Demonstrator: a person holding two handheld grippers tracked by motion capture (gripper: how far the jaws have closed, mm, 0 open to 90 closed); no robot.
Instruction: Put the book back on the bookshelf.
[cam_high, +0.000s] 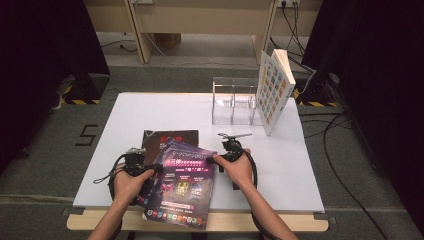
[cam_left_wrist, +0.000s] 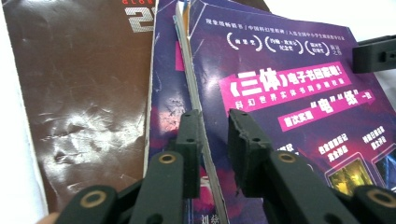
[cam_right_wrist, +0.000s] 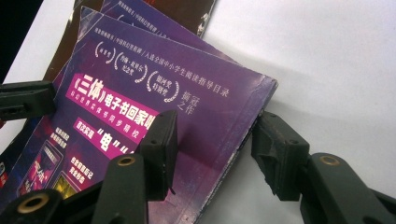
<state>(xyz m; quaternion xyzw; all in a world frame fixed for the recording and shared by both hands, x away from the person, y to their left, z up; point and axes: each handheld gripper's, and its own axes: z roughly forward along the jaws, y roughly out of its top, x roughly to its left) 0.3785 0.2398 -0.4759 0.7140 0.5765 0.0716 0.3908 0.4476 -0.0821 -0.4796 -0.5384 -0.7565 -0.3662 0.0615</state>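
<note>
Both grippers, left (cam_high: 150, 171) and right (cam_high: 216, 159), straddle the purple book (cam_high: 182, 182) at 9 and 3 o'clock (jaws open, not pinching); next they must close and lift it.

Magazine (cam_high: 182, 185) overlapping booklet (cam_high: 167, 137) near 7 o'clock on surface (cam_high: 150, 107); clear organizer (cam_high: 234, 102) toward 1 o'clock, upright book (cam_high: 274, 90) leaning just beside, at 3 o'clock.
</note>
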